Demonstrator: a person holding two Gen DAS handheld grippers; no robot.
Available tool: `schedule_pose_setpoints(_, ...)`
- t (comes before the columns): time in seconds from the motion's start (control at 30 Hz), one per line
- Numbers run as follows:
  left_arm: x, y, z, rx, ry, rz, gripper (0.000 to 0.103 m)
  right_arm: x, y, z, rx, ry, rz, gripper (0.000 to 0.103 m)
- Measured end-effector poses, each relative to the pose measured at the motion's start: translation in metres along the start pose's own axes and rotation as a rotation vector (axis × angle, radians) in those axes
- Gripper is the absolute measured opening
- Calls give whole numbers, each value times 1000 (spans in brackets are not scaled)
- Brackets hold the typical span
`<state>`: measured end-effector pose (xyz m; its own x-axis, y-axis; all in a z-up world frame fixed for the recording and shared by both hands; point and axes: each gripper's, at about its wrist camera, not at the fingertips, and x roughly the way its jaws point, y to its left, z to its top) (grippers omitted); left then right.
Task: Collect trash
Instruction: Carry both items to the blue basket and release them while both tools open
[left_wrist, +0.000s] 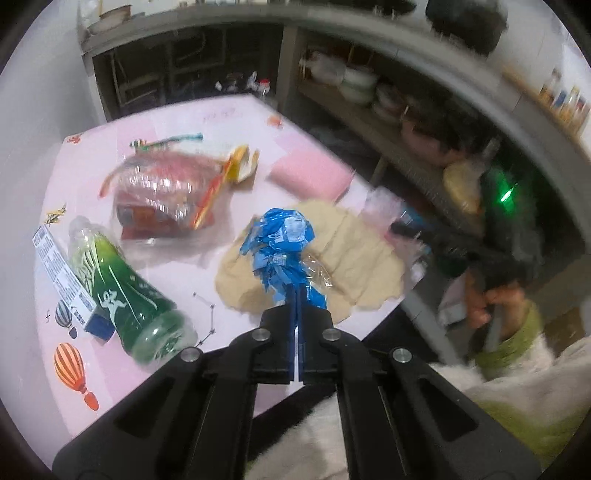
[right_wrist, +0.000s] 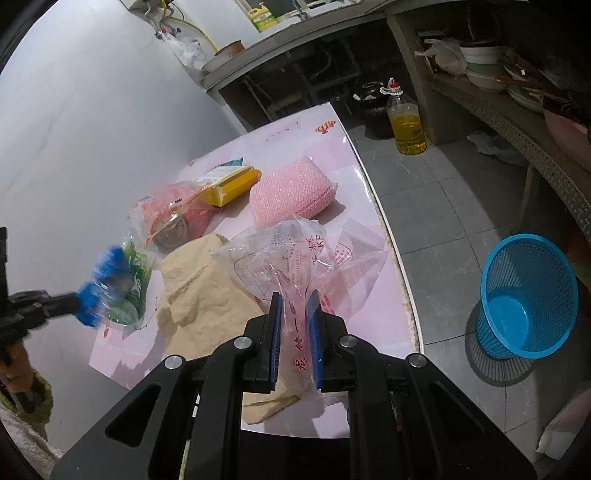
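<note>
The pink table (right_wrist: 362, 192) carries most of the trash, and a blue mesh basket (right_wrist: 528, 299) stands on the grey floor off its right edge. A beige cloth (left_wrist: 362, 254) lies spread near the table's front corner.

The left gripper (left_wrist: 298, 310) is clamped tight on a crumpled blue wrapper (left_wrist: 280, 247). The wrapper stands out from the fingertips, its long axis in line with the fingers, in front of the cloth in the left wrist view; whether it touches the cloth cannot be told.

The right gripper (right_wrist: 295, 328) is closed on a clear plastic bag with red print (right_wrist: 295, 258). Its bunched neck is pinched between the 2 blue pads, and the rest fans away from the tips, over the cloth and table edge.

Left of the blue wrapper a green bottle (left_wrist: 129, 288) lies on its side, base nearest the left gripper, long axis slanting away to the left. Beyond it sits a red packet in clear wrap (left_wrist: 162, 192), then a pink sponge (right_wrist: 291, 195) near the right edge, with a yellow carton (right_wrist: 232, 184) beside it.
</note>
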<state>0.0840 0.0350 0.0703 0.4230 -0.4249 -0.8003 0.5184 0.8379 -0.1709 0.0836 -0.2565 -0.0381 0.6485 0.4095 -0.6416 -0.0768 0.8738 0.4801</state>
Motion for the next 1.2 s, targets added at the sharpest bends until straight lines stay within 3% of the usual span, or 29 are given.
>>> schedule_pose_setpoints(0.1,-17,-7,15,-15,-69,-92,0,-8,0,2,2,-26,-5,14)
schedule_pose_setpoints(0.23,-20,-34,48,39,-150,-208,0,-32,-4,7,10,-93,-35,14)
schedule_pose_setpoints(0.4,21,-93,102,154,-135,-329,0,-82,-39,11,76,-226,-140,14)
schedule_pose_setpoints(0.47,47,-116,122,174,-90,-360,0,-99,-67,7,137,-264,-198,14)
schedule_pose_setpoints(0.53,91,-143,148,180,4,-408,0,-109,-99,1,222,-275,-243,14)
schedule_pose_setpoints(0.67,186,-196,177,206,222,-372,0,-109,-171,-16,409,-254,-328,14)
schedule_pose_setpoints(0.8,277,-232,189,215,403,-344,0,-84,-230,-29,536,-200,-371,14)
schedule_pose_setpoints(0.93,362,-254,193,217,518,-280,0,-39,-282,-33,610,-143,-406,14)
schedule_pose_setpoints(1.03,412,-264,188,217,555,-233,0,-7,-313,-31,632,-112,-470,17)
schedule_pose_setpoints(1.07,423,-266,189,213,555,-227,2,5,-324,-30,634,-103,-493,21)
schedule_pose_setpoints(1.1,439,-268,189,212,561,-223,13,16,-335,-28,627,-92,-511,35)
schedule_pose_setpoints(1.13,450,-268,188,211,567,-209,22,31,-347,-27,615,-72,-541,43)
schedule_pose_setpoints(1.17,458,-267,189,204,563,-190,43,40,-354,-27,606,-61,-569,51)
schedule_pose_setpoints(1.2,464,-264,189,193,547,-164,55,50,-361,-29,588,-58,-598,52)
